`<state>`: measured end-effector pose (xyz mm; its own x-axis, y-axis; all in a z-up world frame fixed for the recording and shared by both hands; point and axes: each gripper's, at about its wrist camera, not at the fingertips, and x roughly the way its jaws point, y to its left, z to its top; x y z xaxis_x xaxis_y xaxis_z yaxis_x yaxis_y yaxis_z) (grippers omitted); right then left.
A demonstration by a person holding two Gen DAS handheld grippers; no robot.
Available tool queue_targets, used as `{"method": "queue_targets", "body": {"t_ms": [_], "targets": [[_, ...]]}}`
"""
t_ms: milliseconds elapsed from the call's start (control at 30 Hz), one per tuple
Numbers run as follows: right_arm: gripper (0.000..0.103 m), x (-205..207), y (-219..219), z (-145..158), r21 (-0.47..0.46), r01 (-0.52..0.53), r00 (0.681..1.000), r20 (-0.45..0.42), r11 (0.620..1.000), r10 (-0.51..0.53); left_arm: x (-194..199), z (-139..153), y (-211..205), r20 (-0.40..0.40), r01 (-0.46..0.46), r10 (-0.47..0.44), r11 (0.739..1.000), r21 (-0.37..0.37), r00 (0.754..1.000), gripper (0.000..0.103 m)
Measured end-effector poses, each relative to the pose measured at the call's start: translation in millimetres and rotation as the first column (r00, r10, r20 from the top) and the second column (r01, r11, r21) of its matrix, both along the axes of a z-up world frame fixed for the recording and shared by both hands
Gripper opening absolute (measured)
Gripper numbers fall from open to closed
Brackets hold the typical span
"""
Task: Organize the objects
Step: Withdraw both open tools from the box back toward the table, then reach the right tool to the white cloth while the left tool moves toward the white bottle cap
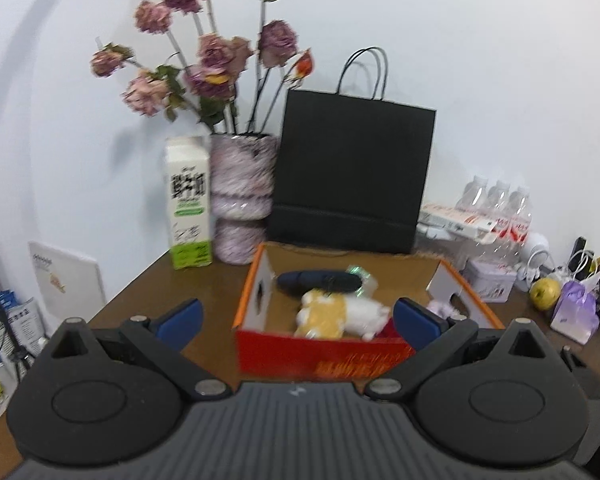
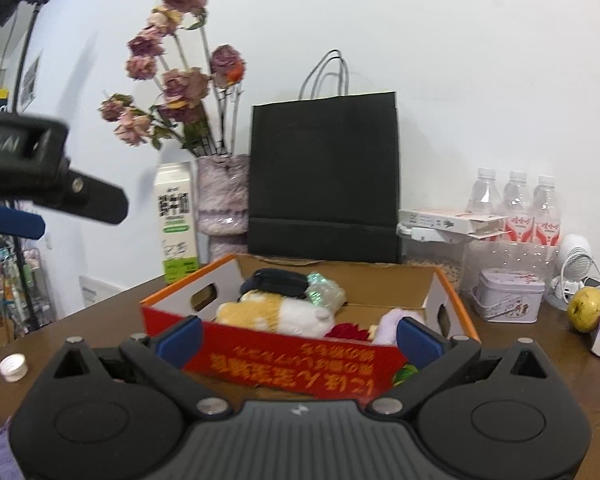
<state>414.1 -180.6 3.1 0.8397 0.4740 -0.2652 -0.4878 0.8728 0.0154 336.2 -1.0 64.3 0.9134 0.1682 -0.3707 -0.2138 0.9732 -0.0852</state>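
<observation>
Two wrist views of a brown table (image 1: 140,292) bearing an open red-and-orange cardboard box (image 1: 324,354). Left wrist view: the left gripper (image 1: 296,320) hovers with its blue-padded jaws spread wide and empty, the box's near wall between them at 12 o'clock. Inside lie a dark oblong case (image 1: 320,281), a yellow-and-white plush toy (image 1: 340,314) and a shiny wrapped packet (image 1: 362,276). Beyond the box stand a black paper bag (image 1: 352,168), a vase of dried roses (image 1: 242,196) and a milk carton (image 1: 189,204); water bottles (image 1: 500,208) and a yellow-green apple (image 1: 545,292) sit toward 2 o'clock. Right wrist view: the right gripper (image 2: 298,340) is likewise wide open and holds nothing, over the box's near wall. Only this view shows the inverted yellow lettering on that wall, a red item (image 2: 346,332) and a pale lilac plush (image 2: 392,324) in the box, a white bottle cap (image 2: 13,367) at 9 o'clock, a patterned tin (image 2: 510,295), a small white fan (image 2: 576,258), and the left gripper entering at 10 o'clock.
</observation>
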Motion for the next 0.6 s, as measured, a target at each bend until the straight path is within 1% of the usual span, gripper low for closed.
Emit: {"method": "queue_targets", "body": {"t_ms": [300,600], "targets": [[0.103,-39.3,22.5,-13.0,-0.051,-0.038,0.998,-0.053,0.998,0.035,-51.5,-18.4,44.4,-0.047,-0.036,0.036,0.999,0.005,0.998,0.103],[0.103,-80.6,61.9,-29.8,-0.095,-0.082,0.988,-0.14,0.992,0.068,-91.0,-46.2,104.1,-0.089,-0.058,0.054,0.997,-0.041,0.995,0.103]]}}
